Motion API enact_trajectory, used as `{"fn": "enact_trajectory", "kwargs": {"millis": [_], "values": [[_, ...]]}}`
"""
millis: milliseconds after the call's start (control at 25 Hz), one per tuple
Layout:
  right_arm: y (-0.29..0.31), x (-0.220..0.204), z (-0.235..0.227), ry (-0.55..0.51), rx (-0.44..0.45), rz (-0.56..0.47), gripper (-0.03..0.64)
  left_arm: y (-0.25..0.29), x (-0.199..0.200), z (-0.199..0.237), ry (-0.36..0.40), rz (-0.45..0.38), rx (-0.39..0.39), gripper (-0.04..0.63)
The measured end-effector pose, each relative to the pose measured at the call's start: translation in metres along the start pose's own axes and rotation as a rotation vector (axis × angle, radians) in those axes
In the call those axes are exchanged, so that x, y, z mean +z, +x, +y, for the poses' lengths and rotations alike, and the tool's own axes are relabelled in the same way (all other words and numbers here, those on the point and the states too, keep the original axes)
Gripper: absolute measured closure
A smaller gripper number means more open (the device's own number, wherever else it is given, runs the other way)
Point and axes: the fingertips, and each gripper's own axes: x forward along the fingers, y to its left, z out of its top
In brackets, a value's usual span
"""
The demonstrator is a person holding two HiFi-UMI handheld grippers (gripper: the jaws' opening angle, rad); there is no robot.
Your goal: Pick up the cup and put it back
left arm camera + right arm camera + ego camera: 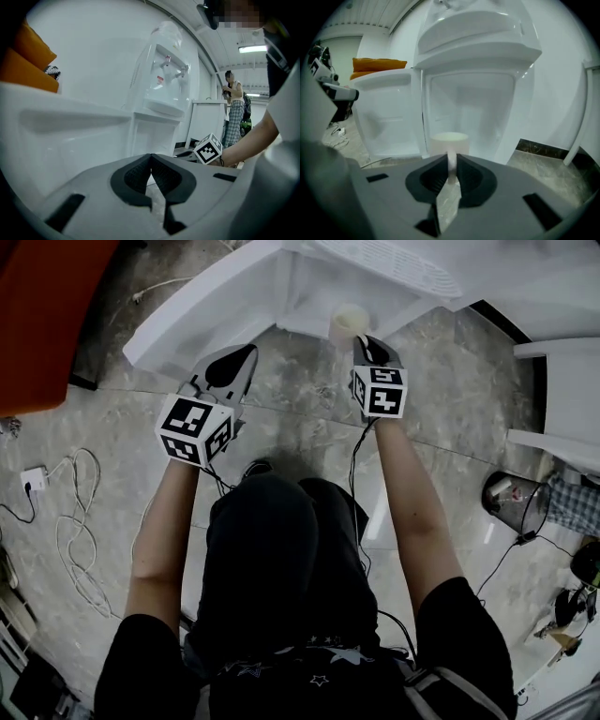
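A pale cup (348,322) with a handle hangs just in front of the white water dispenser (281,287). My right gripper (368,341) is shut on the cup's handle. In the right gripper view the cup (449,140) sits right ahead of the jaws, with the handle pinched between the pads, and the right gripper (451,163) faces the dispenser's lower recess (473,112). I cannot tell whether the cup rests on anything. My left gripper (231,366) hovers to the left, shut and empty; in its own view the left gripper (151,164) has its pads touching.
A white chair (562,399) stands at the right, with a small bin (514,502) on the floor nearby. Cables and a socket strip (66,512) lie at the left. An orange object (47,315) is at the top left. A person (233,108) stands farther off.
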Motion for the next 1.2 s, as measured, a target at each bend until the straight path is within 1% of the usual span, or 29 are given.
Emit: {"fn": "enact_trajectory", "kwargs": {"millis": [120,240,320,440,600,720,960,1120,1200], "values": [[-0.031,0.013,0.005,0.043,0.016,0.02,0.572,-0.017,0.016,-0.01,0.044,0.05,0.001,0.586],[-0.071,0.034,0.015,0.081,0.032,0.018,0.572,-0.039,0.036,-0.02,0.047,0.094,0.005,0.586],[-0.097,0.05,0.024,0.104,0.044,0.019,0.572,-0.056,0.058,-0.026,0.048,0.102,0.028,0.586],[-0.144,0.072,0.041,0.113,0.067,0.023,0.572,-0.087,0.101,-0.047,0.023,0.077,0.065,0.586],[-0.216,0.105,0.06,0.092,0.104,0.02,0.572,-0.136,0.154,-0.093,0.005,0.053,0.071,0.586],[-0.273,0.136,0.071,0.067,0.126,-0.001,0.572,-0.175,0.189,-0.127,-0.008,0.037,0.082,0.586],[-0.392,0.178,0.077,0.031,0.15,-0.032,0.572,-0.246,0.244,-0.2,-0.051,0.008,0.114,0.586],[-0.46,0.196,0.076,0.035,0.143,-0.028,0.572,-0.29,0.273,-0.236,-0.103,-0.002,0.136,0.586],[-0.487,0.202,0.076,0.045,0.138,-0.037,0.572,-0.31,0.282,-0.251,-0.104,0.004,0.135,0.586]]}}
